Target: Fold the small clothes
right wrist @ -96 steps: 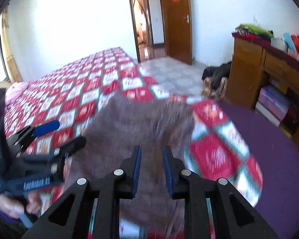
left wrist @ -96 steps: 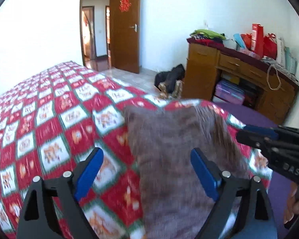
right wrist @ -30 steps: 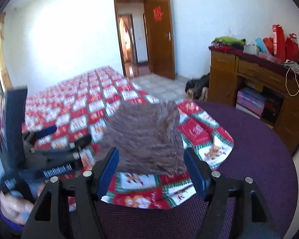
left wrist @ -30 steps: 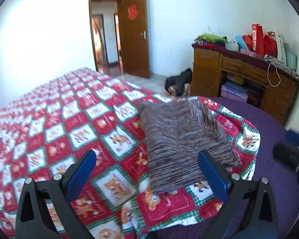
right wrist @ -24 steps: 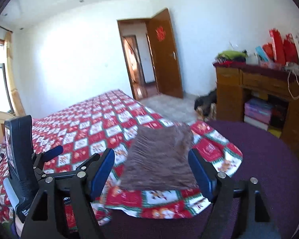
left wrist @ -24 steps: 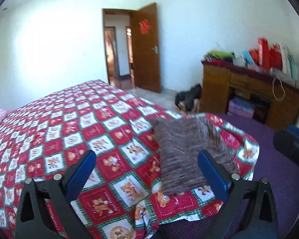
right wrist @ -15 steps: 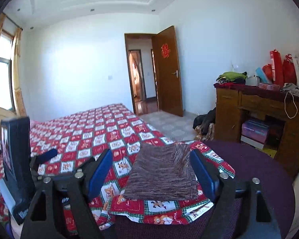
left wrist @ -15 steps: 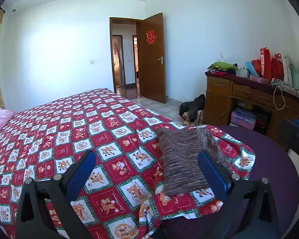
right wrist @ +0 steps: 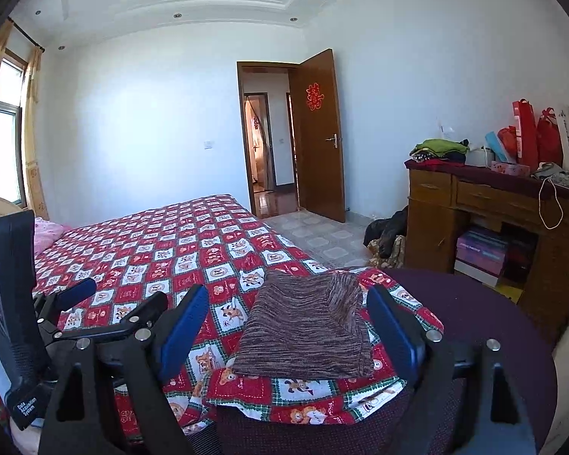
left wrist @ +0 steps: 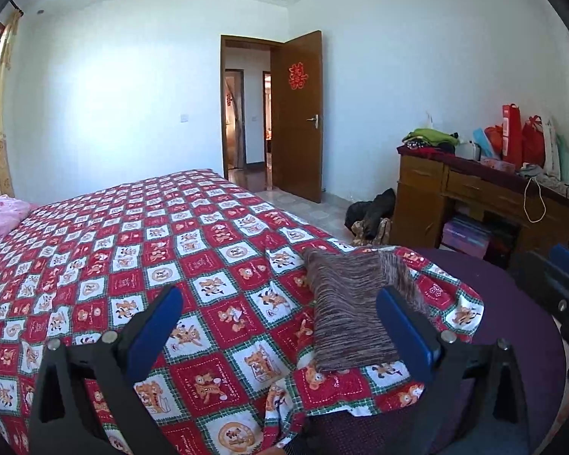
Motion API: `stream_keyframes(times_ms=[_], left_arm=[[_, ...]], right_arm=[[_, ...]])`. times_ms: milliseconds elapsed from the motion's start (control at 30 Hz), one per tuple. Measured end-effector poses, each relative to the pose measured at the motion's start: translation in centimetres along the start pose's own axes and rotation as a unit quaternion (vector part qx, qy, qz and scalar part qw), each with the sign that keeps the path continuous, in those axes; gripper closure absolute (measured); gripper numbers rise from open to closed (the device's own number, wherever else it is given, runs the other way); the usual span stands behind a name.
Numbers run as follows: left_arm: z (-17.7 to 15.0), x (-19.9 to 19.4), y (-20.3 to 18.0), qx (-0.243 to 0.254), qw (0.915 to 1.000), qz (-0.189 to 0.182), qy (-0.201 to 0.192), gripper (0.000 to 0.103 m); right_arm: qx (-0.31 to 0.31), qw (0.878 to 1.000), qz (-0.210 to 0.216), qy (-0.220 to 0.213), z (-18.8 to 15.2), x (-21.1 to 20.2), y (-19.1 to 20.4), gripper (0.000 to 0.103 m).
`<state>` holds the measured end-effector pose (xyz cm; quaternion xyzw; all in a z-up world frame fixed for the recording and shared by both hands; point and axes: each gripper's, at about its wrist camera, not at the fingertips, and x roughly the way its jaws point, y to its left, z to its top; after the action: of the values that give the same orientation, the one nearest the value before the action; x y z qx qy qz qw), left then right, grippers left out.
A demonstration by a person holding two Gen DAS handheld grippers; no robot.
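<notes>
While both tools hang above the near end of the bed, the right gripper has its blue pads spread wide with nothing between them, and the left gripper is likewise spread and empty. Beyond them the folded brown garment, a striped knit, lies as a flat rectangle on the corner of the red checked bedspread, where that cloth overlaps a purple cover; one edge shows a second layer folded back. Farther off stand a wooden desk and an open door. Compared with the view three seconds earlier, when the right pads were nearly together close over the blurred garment, both grippers have drawn back and upward, and the garment now lies sharp and untouched.
</notes>
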<state>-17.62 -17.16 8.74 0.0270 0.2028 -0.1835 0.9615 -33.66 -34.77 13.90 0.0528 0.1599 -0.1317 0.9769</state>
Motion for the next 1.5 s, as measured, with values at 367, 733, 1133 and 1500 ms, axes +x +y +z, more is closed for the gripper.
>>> stream_keyframes(times_ms=[367, 733, 1133, 1500], left_arm=[[-0.02, -0.34, -0.76, 0.025, 0.9996, 0.010, -0.002, 0.000], [0.20, -0.24, -0.78, 0.022, 0.9997, 0.006, 0.000, 0.000], [0.24, -0.32, -0.83, 0.018, 0.9998, 0.007, 0.000, 0.000], [0.23, -0.31, -0.63, 0.026, 0.9996, 0.011, 0.001, 0.000]], right_arm=[[0.010, 1.000, -0.003, 0.002, 0.19, 0.14, -0.62, 0.017], [0.011, 1.000, -0.002, 0.003, 0.12, 0.21, -0.56, 0.017], [0.010, 1.000, -0.001, 0.005, 0.05, 0.34, -0.43, 0.017], [0.009, 1.000, -0.001, 0.006, 0.01, 0.42, -0.41, 0.017]])
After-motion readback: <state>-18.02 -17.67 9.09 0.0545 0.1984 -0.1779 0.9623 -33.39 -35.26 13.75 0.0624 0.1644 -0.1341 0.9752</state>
